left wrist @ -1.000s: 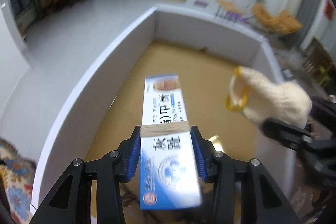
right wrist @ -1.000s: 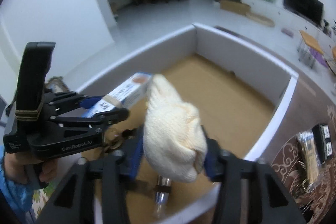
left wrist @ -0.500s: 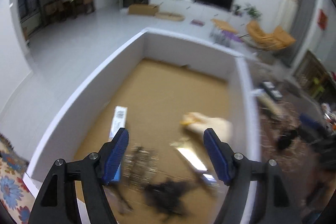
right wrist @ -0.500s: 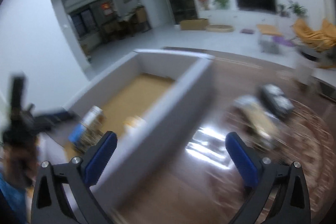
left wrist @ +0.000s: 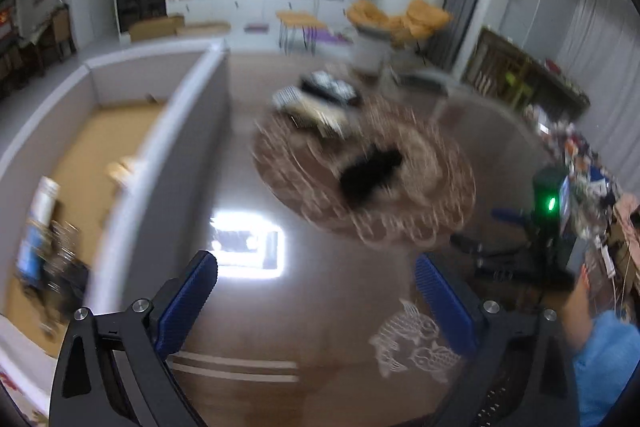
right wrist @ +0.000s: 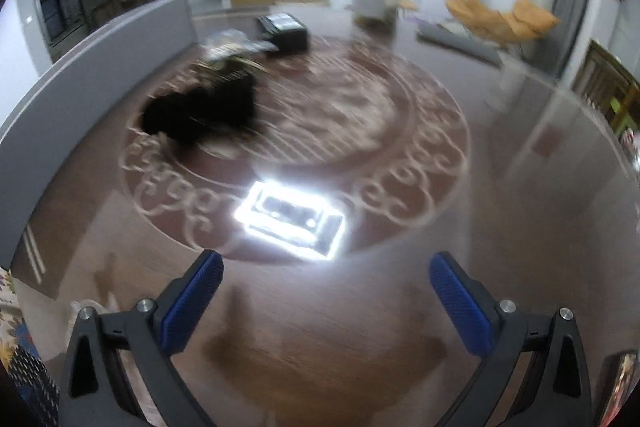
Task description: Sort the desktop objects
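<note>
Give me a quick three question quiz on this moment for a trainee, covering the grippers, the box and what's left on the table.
1. True or false: the left gripper is holding something.
2. Which lies inside the white box? A) the black item B) the blue and white carton C) the dark boxy object
3. Fill in: in the right wrist view, the black item lies on the table's round ____ pattern.

Key
1. False; its jaws are open and empty, as are those of the right gripper.
2. B, the blue and white carton.
3. Swirl; the dark boxy object sits farther back.
</note>
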